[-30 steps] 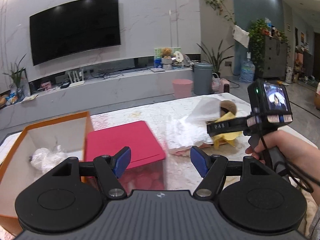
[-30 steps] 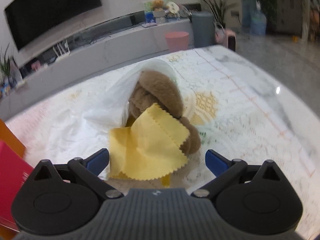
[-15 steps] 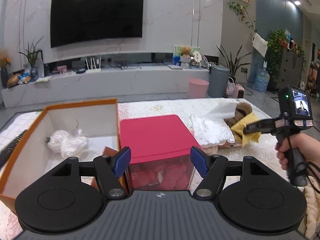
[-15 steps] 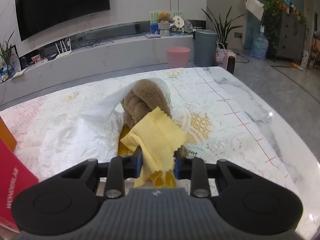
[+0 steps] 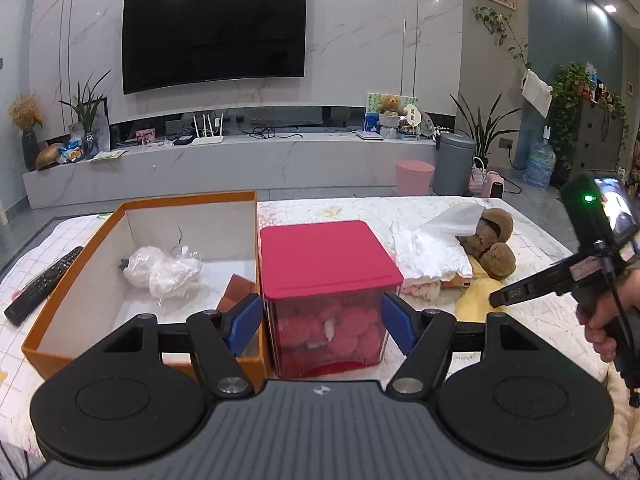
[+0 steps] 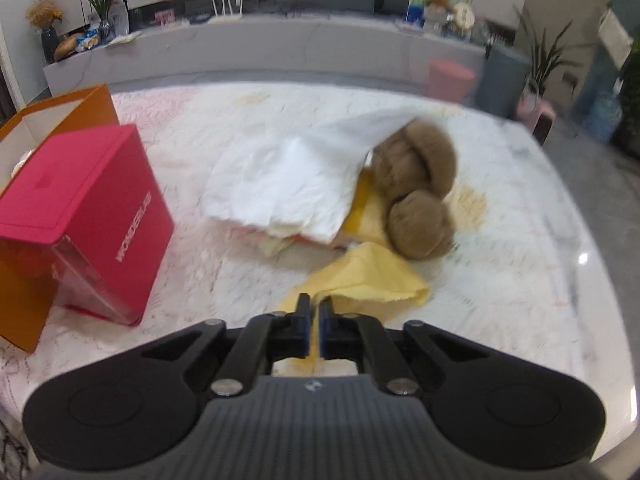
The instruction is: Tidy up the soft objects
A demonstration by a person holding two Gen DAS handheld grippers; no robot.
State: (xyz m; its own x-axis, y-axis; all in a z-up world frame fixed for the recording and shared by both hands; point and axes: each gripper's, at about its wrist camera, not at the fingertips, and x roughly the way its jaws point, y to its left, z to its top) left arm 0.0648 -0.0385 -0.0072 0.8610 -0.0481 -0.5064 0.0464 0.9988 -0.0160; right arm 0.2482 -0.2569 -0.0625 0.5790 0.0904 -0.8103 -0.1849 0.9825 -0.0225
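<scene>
Inventory from my two wrist views. Right gripper (image 6: 314, 320): jaws closed tight on a corner of the yellow cloth (image 6: 370, 278), which I see pinched between the blue pads; the rest of the cloth trails forward across the table (image 6: 520, 280) toward the pile. Left gripper (image 5: 320, 326): jaws spread wide, nothing between the pads, poised in front of the red-lidded box (image 5: 326, 260). That box has clear walls, with pink round pieces visible inside, and stands just beside the orange box (image 5: 72, 280), their sides touching or nearly so. Orange box: open-topped, white inside, holding a crumpled clear plastic bag (image 5: 162, 270) and a small brown flap of card at its right wall. Pile of soft things, right of the red-lidded box: white cloth (image 6: 288, 184) draped over the top, brown plush toy (image 6: 420, 196) tucked against its right edge and partly under it, a further yellow layer showing beneath both, plus something pink at the lower left edge that I cannot identify. Remote control (image 5: 44, 280): lying on the table left of the orange box. My right hand (image 5: 608, 320) shows in the left view, wrapped around the handle of the right gripper. Right view is blurred; fine detail there is uncertain.
</scene>
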